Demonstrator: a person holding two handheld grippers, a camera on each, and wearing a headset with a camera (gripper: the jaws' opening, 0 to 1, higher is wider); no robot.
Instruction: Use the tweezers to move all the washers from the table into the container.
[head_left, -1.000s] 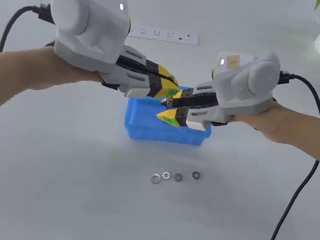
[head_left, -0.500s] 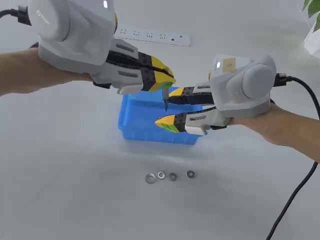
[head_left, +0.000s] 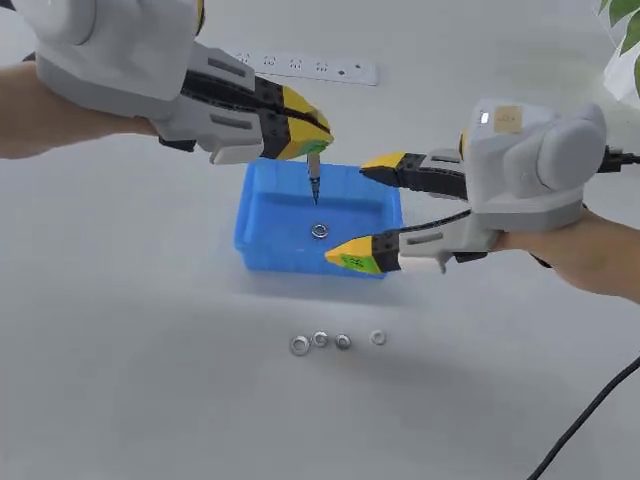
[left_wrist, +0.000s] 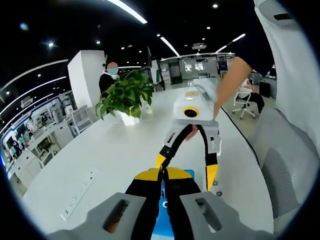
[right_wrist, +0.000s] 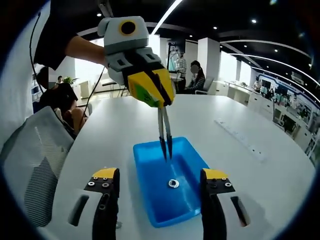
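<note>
Metal washers (head_left: 320, 340): tiny flat silver-grey rings, probably light, stiff and slippery; best pinched across the rim with the tweezers (head_left: 314, 180).
Four lie in a row on the table (head_left: 150, 350), on the near-edge side of the blue container (head_left: 262, 235); one washer (head_left: 319, 231) sits inside it. Left hand-held gripper (head_left: 312, 138) is clamped on the tweezers, tips above the container. Right hand-held gripper (head_left: 350, 212) has jaws apart, holding nothing.

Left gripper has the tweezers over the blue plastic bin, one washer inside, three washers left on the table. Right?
No: four small silver metal washers lie on the white table, not three, as the head view shows. The rest stands.
</note>
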